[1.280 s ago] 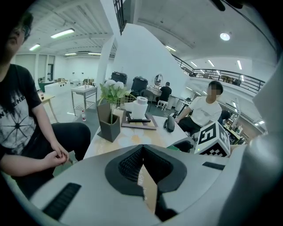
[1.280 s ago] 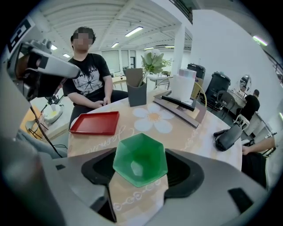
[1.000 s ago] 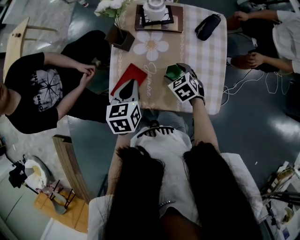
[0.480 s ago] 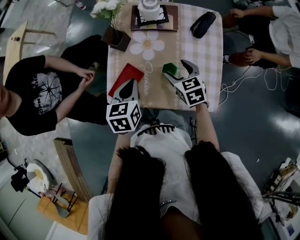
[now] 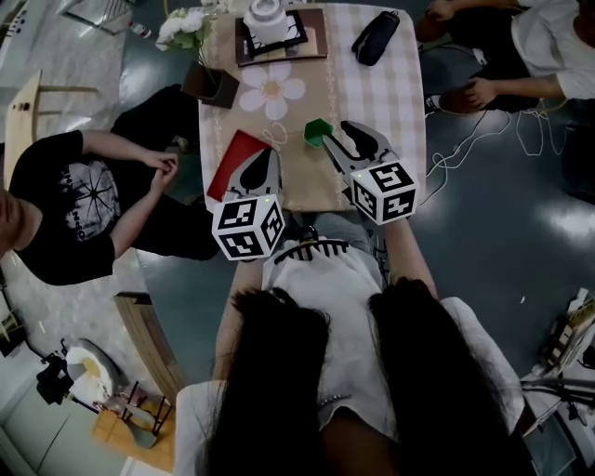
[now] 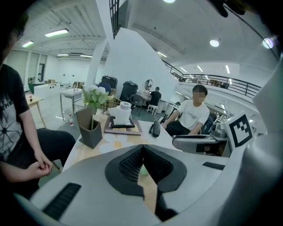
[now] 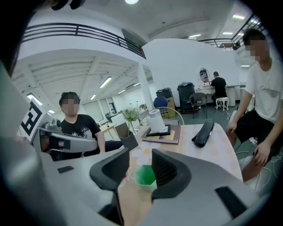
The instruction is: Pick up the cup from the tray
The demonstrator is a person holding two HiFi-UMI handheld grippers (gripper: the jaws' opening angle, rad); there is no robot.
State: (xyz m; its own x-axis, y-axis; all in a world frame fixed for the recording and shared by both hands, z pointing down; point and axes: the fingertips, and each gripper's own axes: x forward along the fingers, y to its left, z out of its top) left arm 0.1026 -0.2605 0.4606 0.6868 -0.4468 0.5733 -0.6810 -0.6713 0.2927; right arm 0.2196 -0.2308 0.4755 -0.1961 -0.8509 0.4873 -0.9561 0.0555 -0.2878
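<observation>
Right gripper (image 7: pixel 140 154) narrower, higher, off cup (image 7: pixel 145 175)

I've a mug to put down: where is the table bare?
Bare: the checked cloth between the black pouch and the green cup. Crowded: the far edge by the vase and tissue roll, and around the red tray.
</observation>
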